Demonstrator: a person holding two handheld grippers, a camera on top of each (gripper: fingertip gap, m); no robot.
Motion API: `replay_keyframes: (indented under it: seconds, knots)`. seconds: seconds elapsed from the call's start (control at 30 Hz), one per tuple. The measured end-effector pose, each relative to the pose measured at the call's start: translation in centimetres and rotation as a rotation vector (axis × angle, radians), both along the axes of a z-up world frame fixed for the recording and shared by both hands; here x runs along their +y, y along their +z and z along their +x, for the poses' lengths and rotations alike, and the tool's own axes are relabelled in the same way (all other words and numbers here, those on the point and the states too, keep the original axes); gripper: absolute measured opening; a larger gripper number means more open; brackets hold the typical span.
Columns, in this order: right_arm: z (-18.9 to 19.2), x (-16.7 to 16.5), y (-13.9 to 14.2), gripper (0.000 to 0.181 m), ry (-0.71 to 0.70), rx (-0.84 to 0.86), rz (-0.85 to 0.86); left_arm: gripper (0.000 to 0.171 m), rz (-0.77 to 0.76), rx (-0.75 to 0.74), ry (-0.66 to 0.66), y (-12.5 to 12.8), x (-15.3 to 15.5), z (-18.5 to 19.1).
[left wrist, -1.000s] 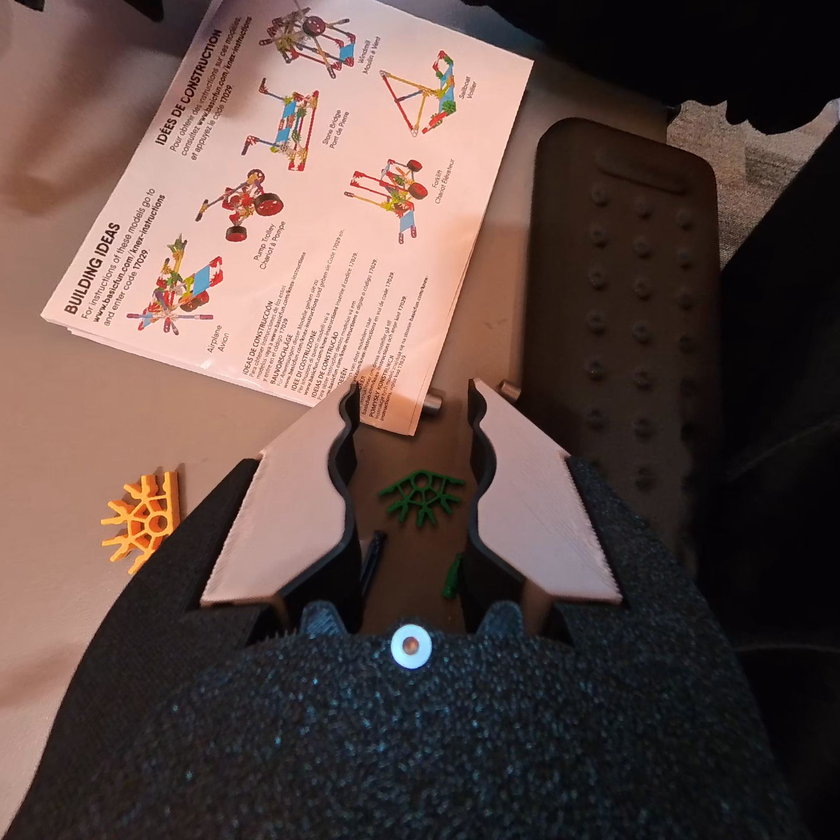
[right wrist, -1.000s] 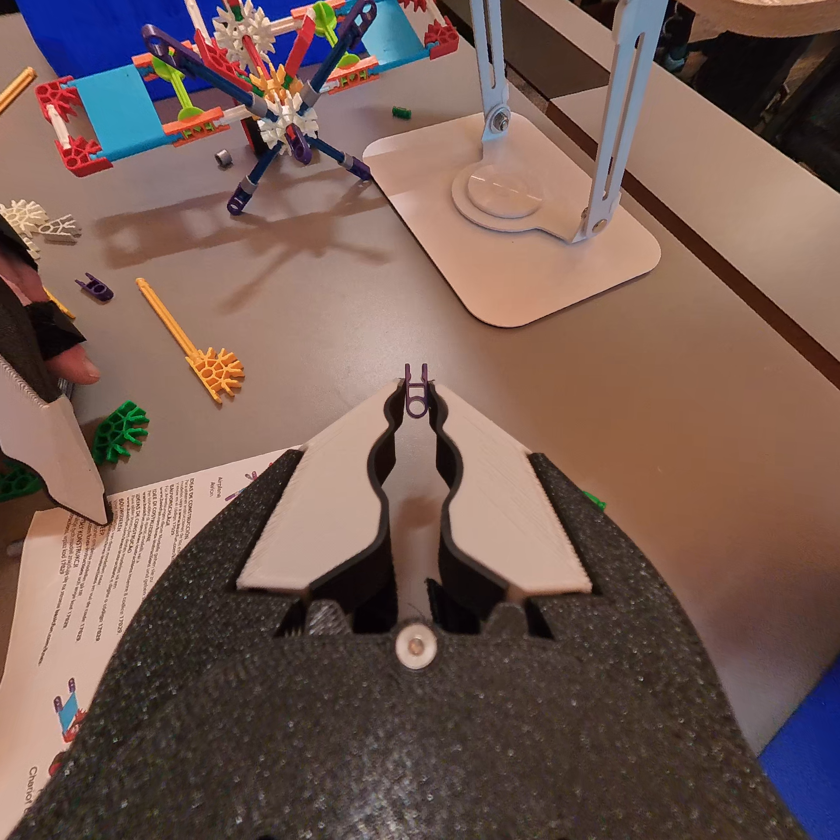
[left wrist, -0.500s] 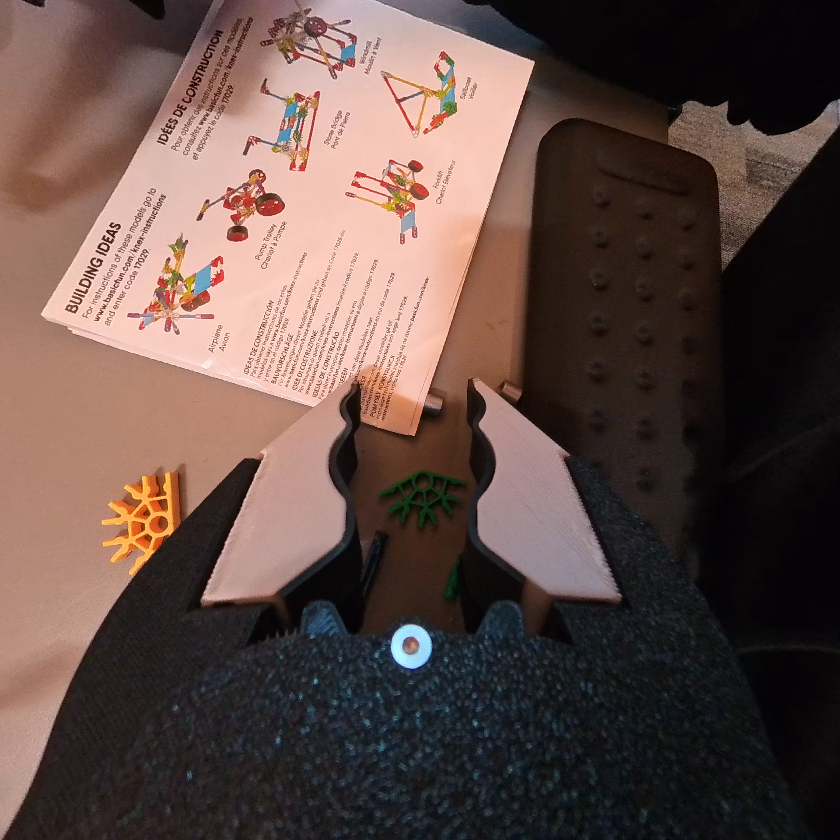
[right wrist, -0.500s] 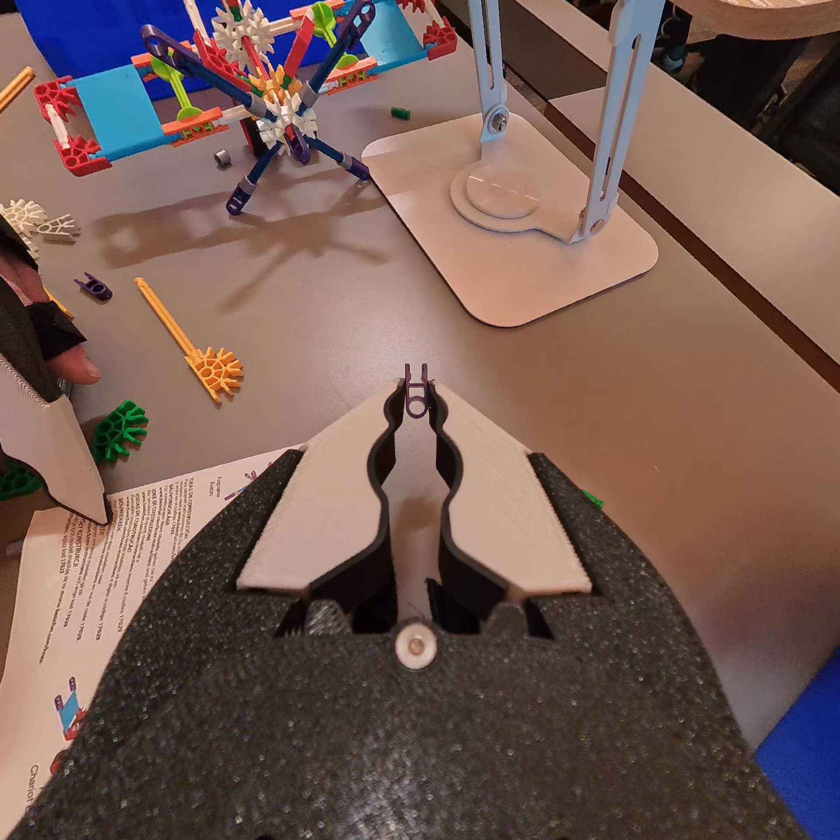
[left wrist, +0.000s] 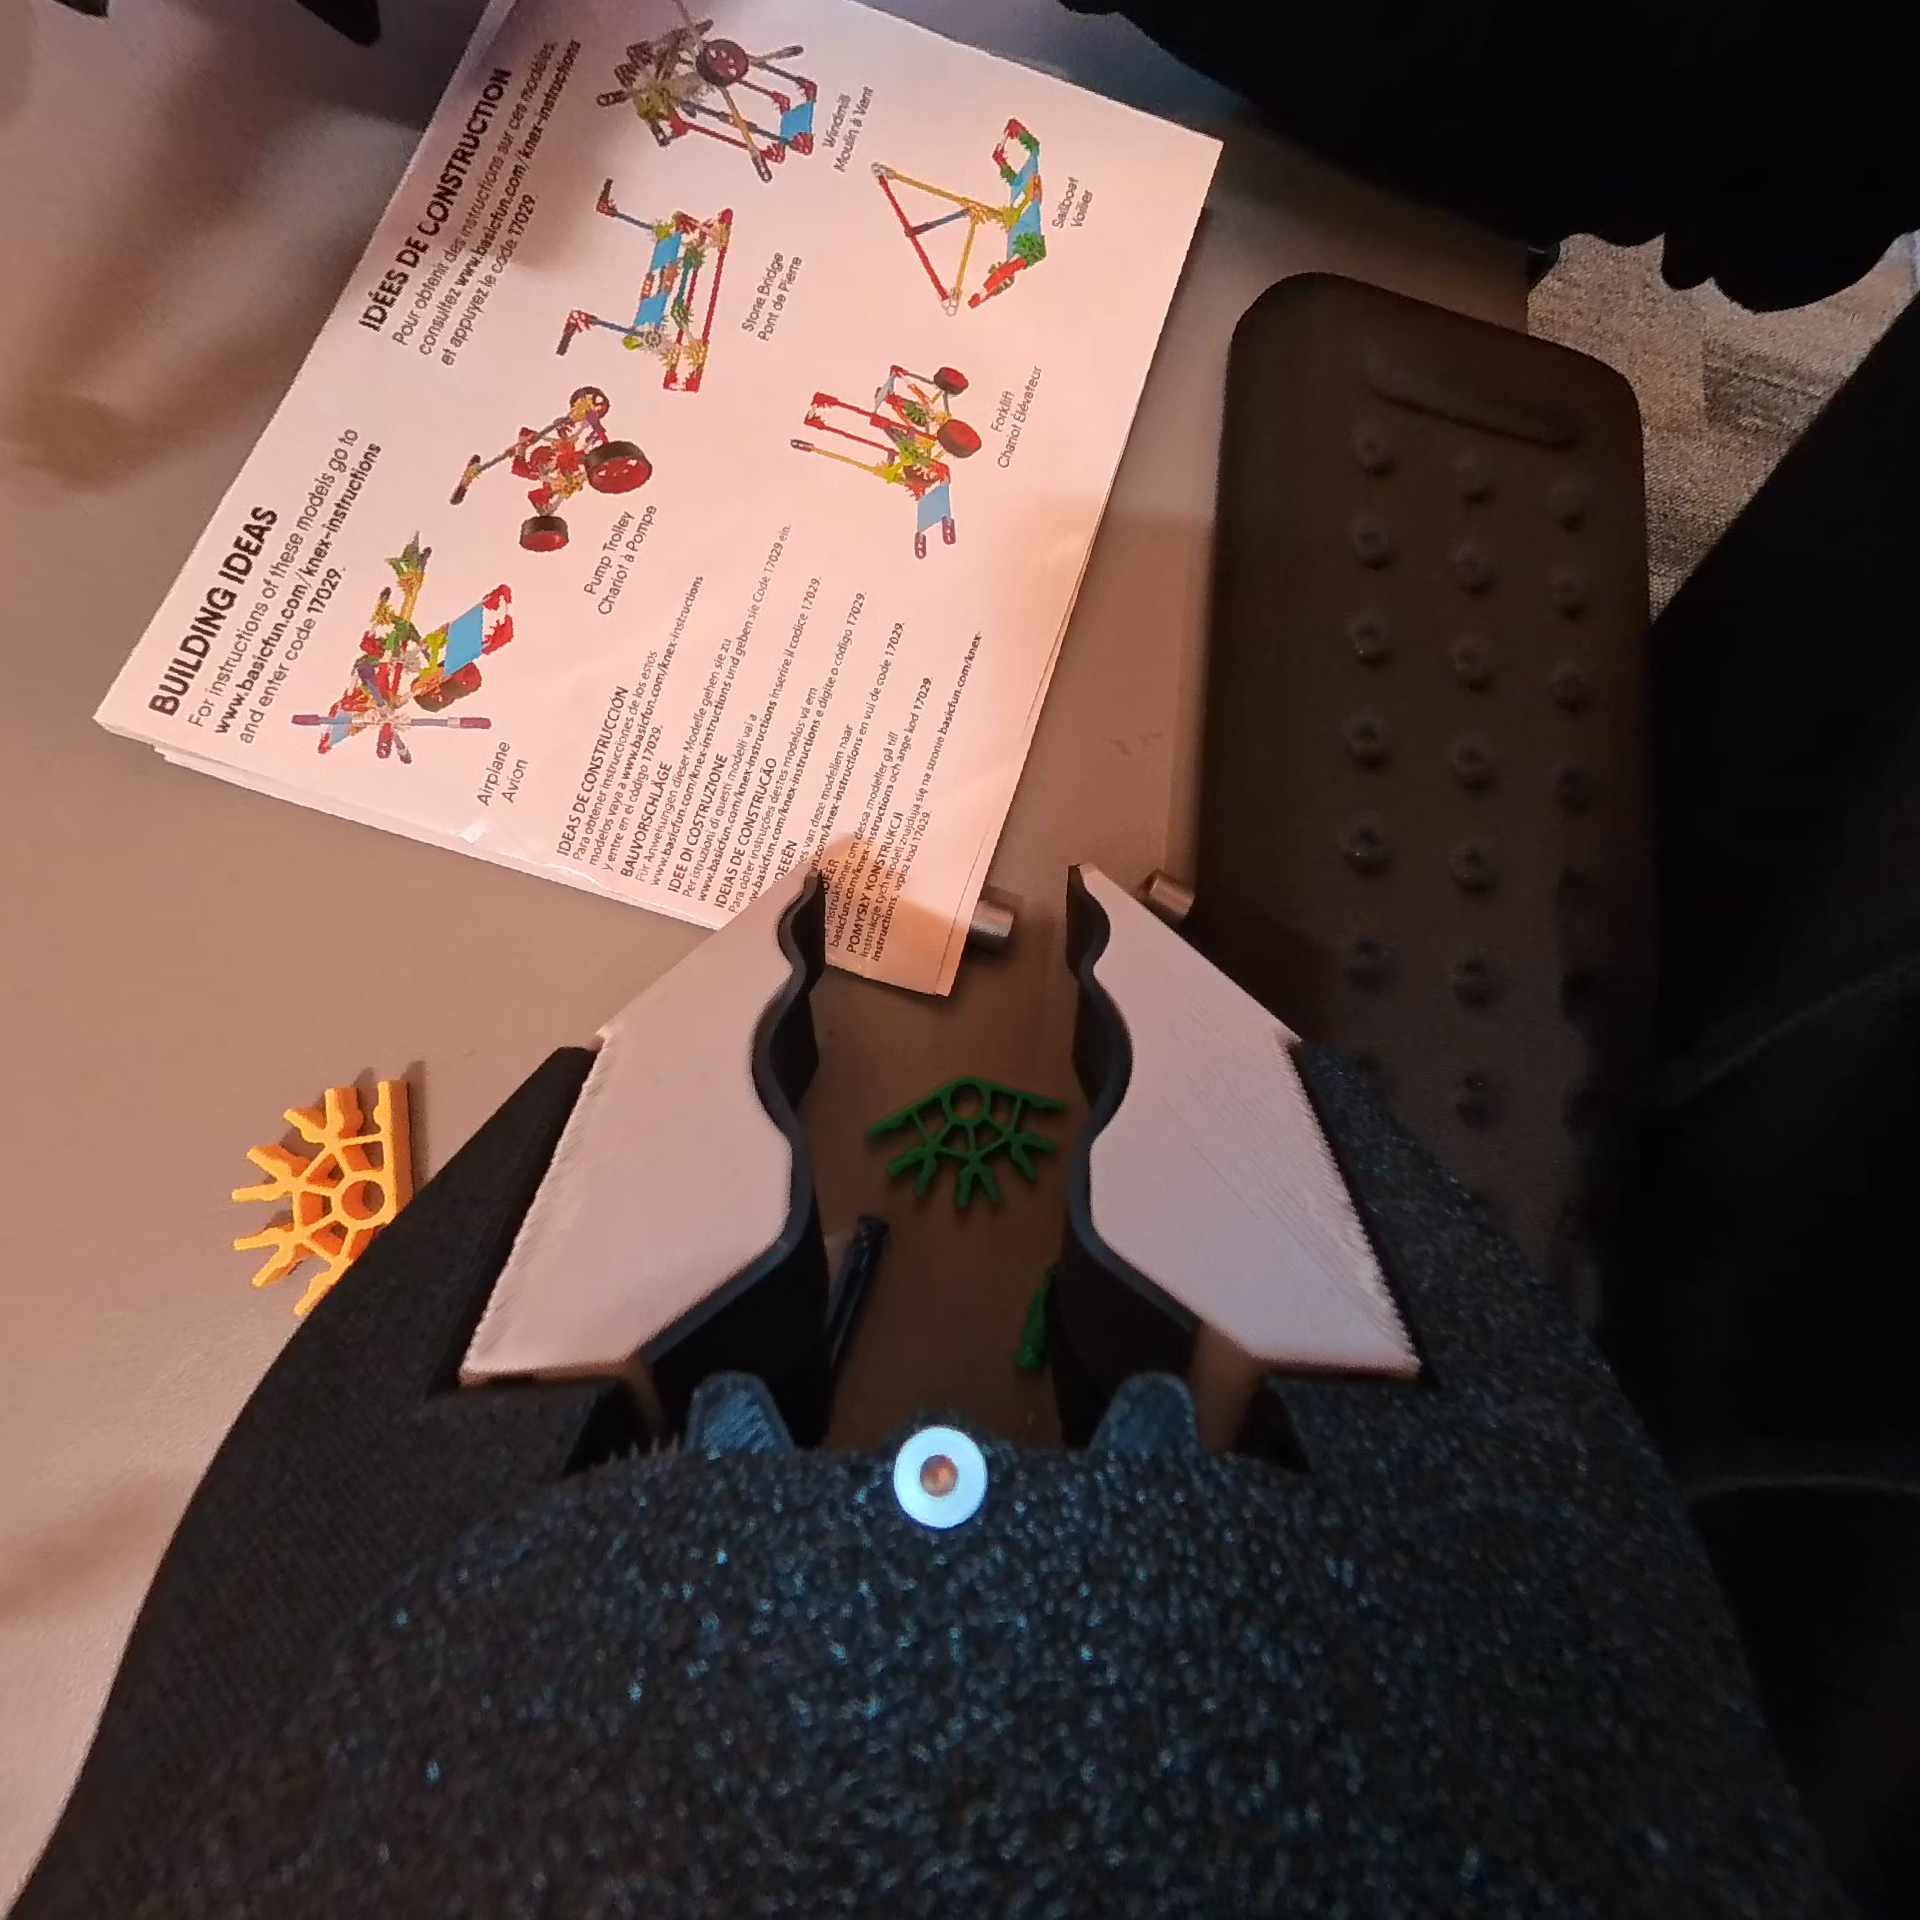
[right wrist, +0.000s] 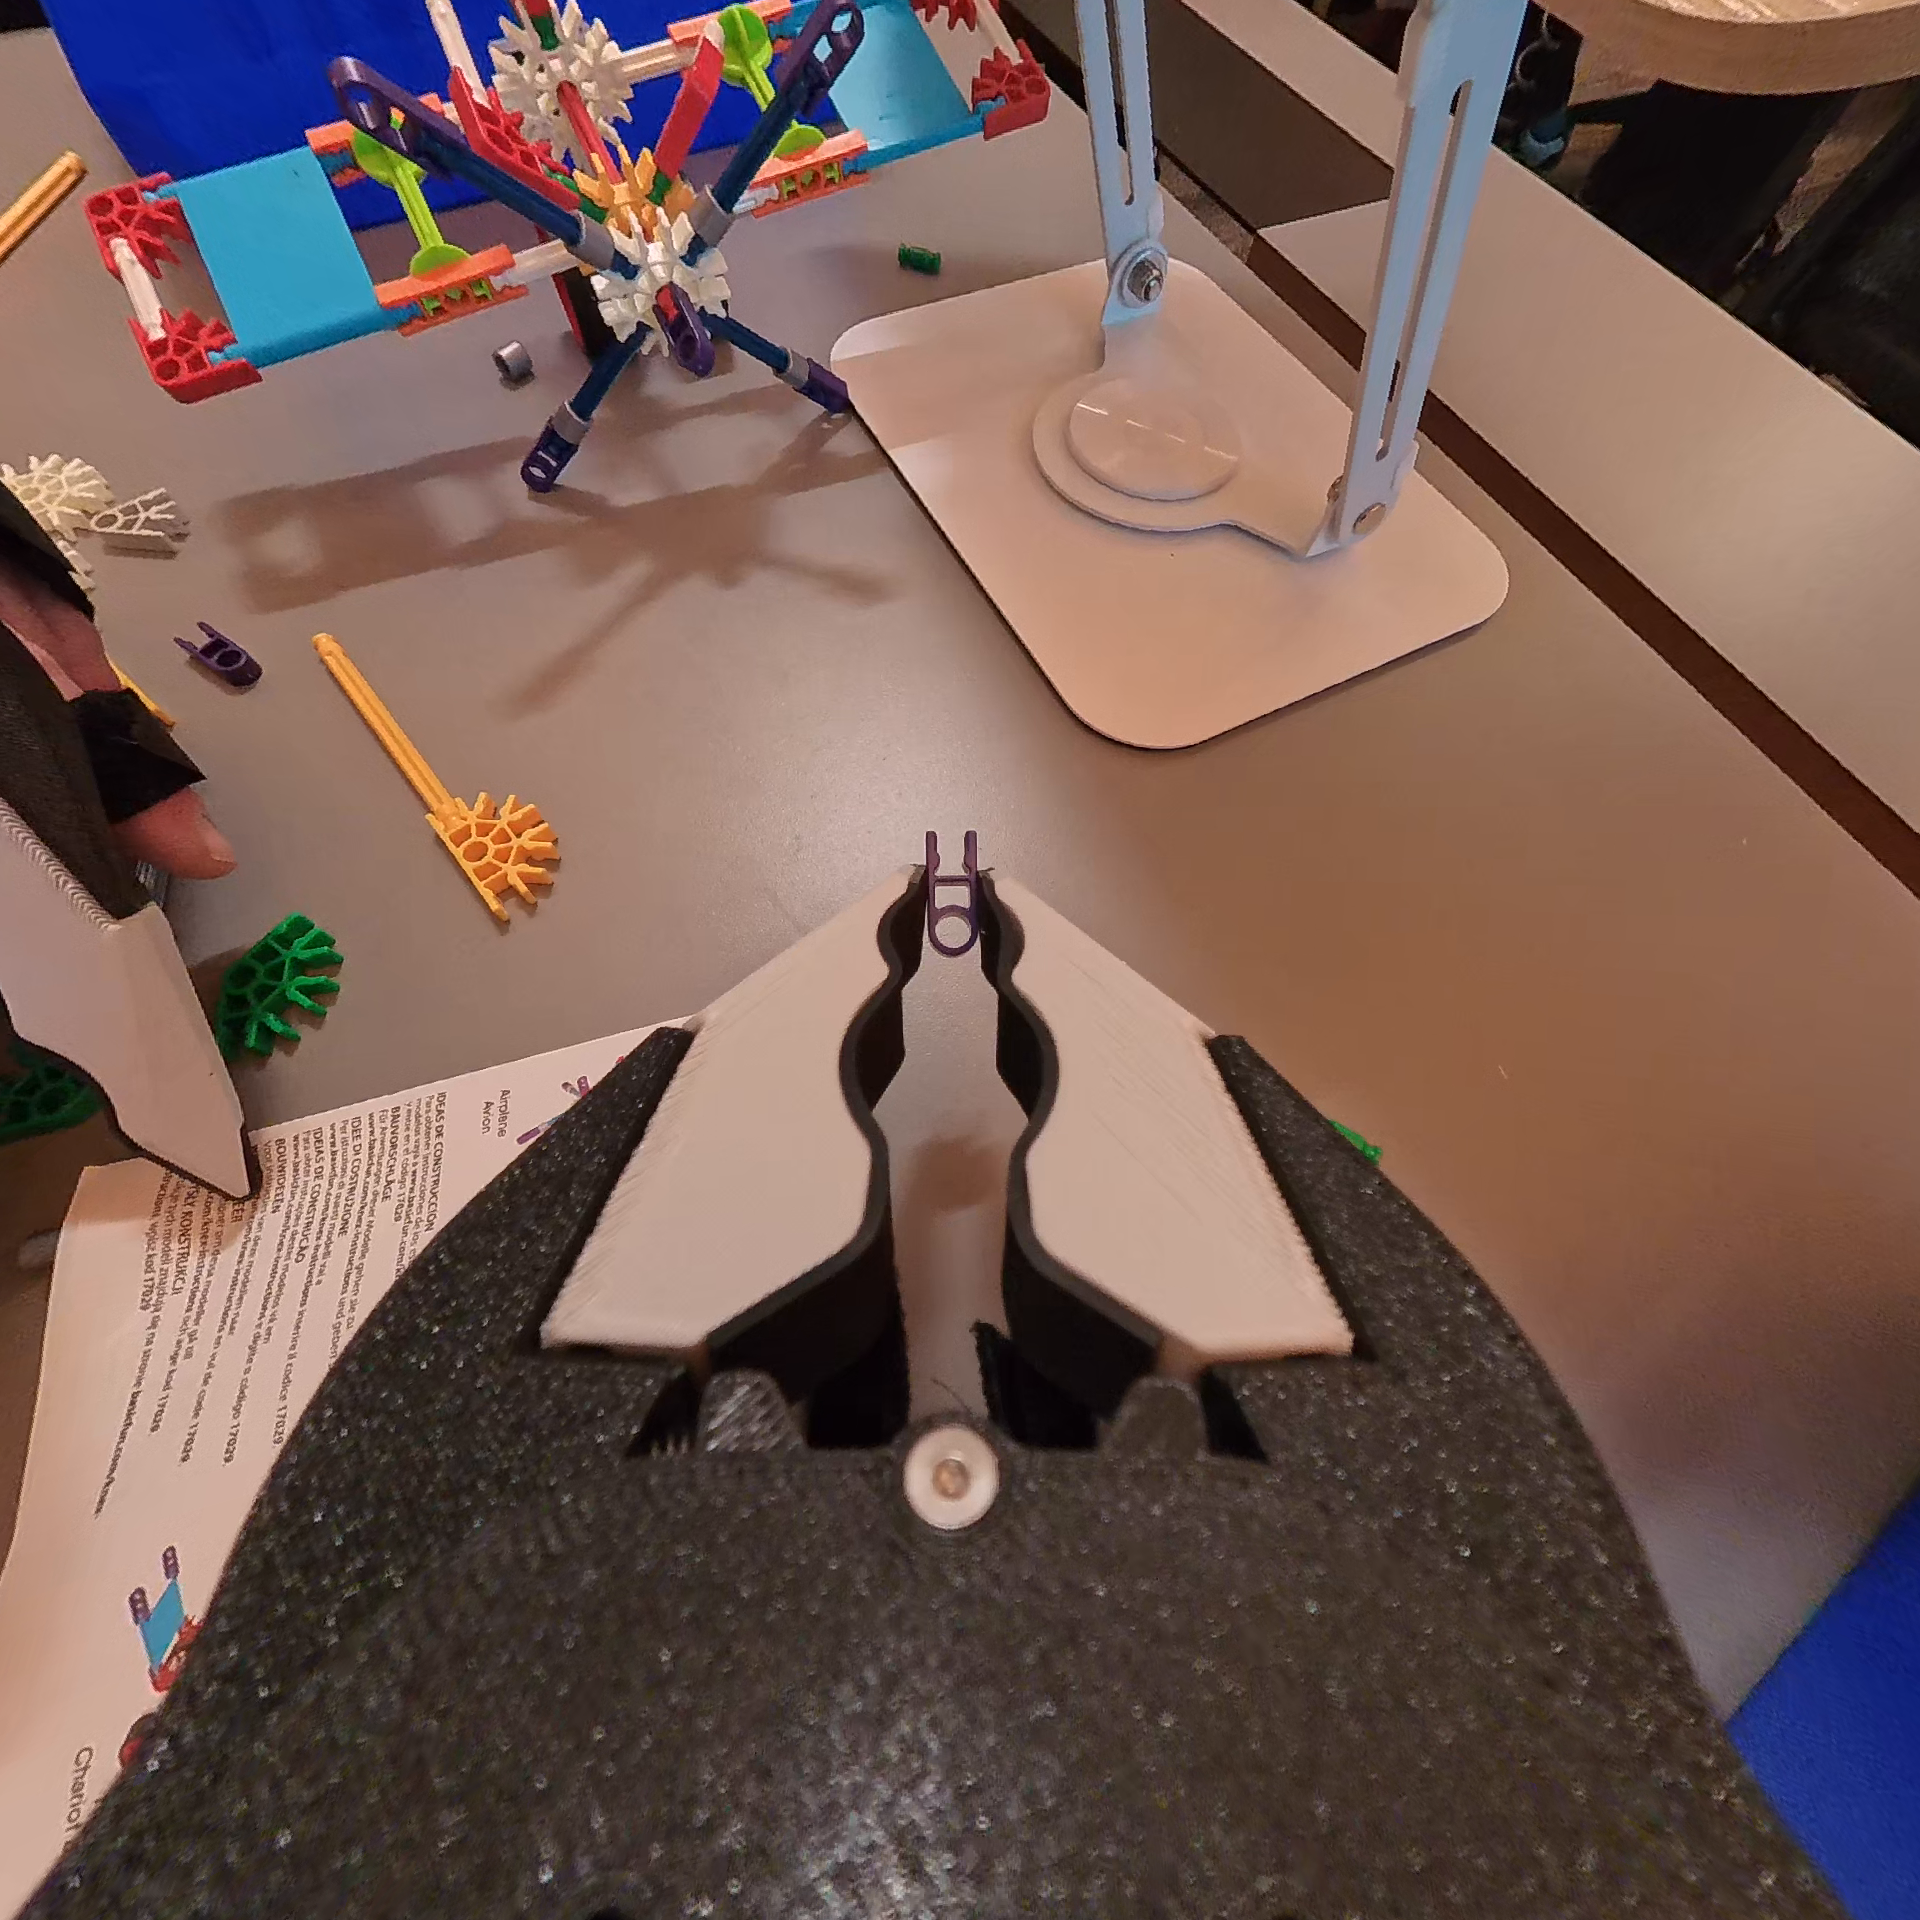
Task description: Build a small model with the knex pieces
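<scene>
My right gripper [right wrist: 951,883] is pinching a small purple plastic clip connector [right wrist: 951,902] between its fingertips; the fingers are drawn almost together, with the clip's forked end sticking out past the tips, above the grey desk [right wrist: 1299,935]. Ahead and to the left a yellow plastic rod with an orange fan-shaped connector on its end [right wrist: 447,774] is lying flat, and a second loose purple clip [right wrist: 220,655] is sitting beyond it. Farther back, a colourful rod-and-connector toy model with light blue panels [right wrist: 582,208] is standing on the desk, just beside the flat white base of a metal stand [right wrist: 1247,634]. A bright green fan-shaped connector [right wrist: 278,982] is lying near my other gripper, which is showing at the left edge of the right wrist view.

My left gripper [left wrist: 945,894] is holding nothing; its fingers are standing wide apart over the desk. Between them, lying flat and untouched, is a dark green fan-shaped plastic connector [left wrist: 966,1138]. The left fingertip is hanging over the corner of a white printed instruction leaflet with pictures of models [left wrist: 675,447]. A small grey metal-looking cylinder [left wrist: 992,920] is sitting at the leaflet's edge, between the tips. An orange fan-shaped connector [left wrist: 327,1190] is lying to the left of the fingers, and a long dark studded rubbery pad [left wrist: 1434,623] is stretching along the right.
</scene>
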State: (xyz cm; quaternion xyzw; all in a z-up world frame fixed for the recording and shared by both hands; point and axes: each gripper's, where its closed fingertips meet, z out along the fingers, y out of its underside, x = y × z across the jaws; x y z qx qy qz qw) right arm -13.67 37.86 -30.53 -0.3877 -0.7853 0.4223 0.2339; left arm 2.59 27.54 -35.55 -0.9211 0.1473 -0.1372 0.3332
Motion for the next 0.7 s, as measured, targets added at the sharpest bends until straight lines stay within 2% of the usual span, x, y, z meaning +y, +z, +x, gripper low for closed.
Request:
replay_keyframes:
  seconds: [0.2, 0.37, 0.5, 0.7]
  knots:
    - [0.0, 0.0, -0.1, 0.009, -0.001, 0.000, 0.003, 0.048, 0.009, 0.006, -0.011, 0.2, 0.0, 0.2]
    - [-0.1, 0.0, -0.2, 0.009, -0.001, -0.001, 0.005, 0.049, 0.063, 0.017, -0.033, 1.6, 0.1, 0.4]
    - [-0.1, 0.0, -0.2, 0.009, -0.004, 0.001, 0.007, 0.050, 0.120, 0.026, -0.037, 3.4, 0.0, 0.2]
    - [-0.1, -0.1, -0.1, 0.009, -0.002, 0.008, 0.018, 0.049, 0.207, 0.080, 0.034, 6.4, -1.3, -2.1]
